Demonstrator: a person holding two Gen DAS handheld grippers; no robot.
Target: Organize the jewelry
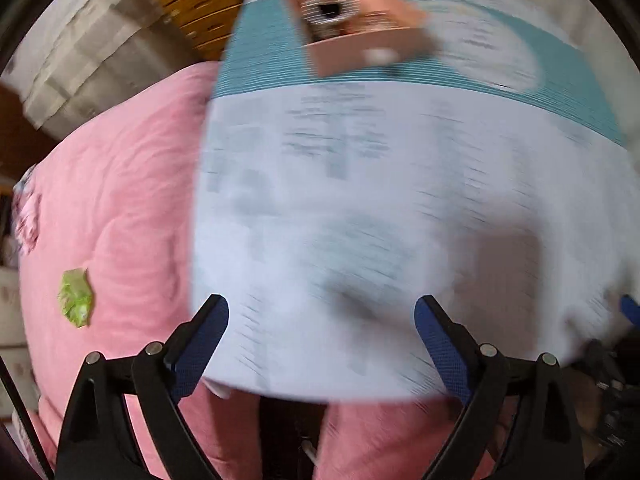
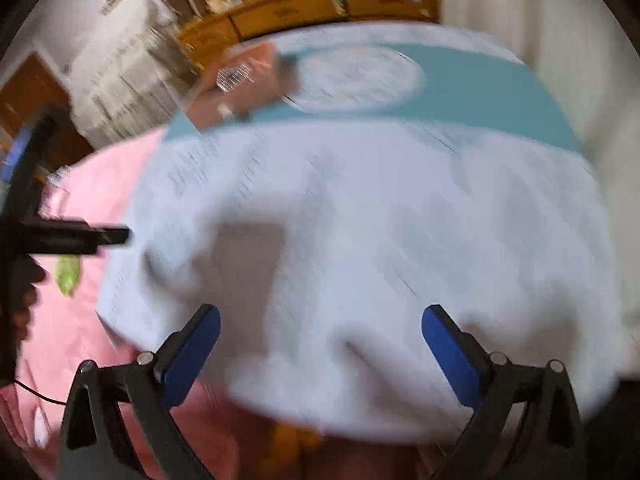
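Note:
Both views are motion-blurred. A pink jewelry box (image 1: 360, 24) stands open at the far edge of a large white and teal printed sheet (image 1: 360, 200); something dark and white lies inside it, too blurred to name. The box also shows in the right wrist view (image 2: 240, 88) at the far left of the sheet (image 2: 360, 220). My left gripper (image 1: 322, 320) is open and empty over the sheet's near edge. My right gripper (image 2: 320, 328) is open and empty over the near part of the sheet. The left gripper's body (image 2: 60, 236) shows at the left of the right wrist view.
The sheet lies on a pink blanket (image 1: 112, 200). A crumpled green wrapper (image 1: 76, 298) lies on the blanket at the left. A wooden chest of drawers (image 2: 304, 12) and white curtains (image 1: 88, 40) stand behind.

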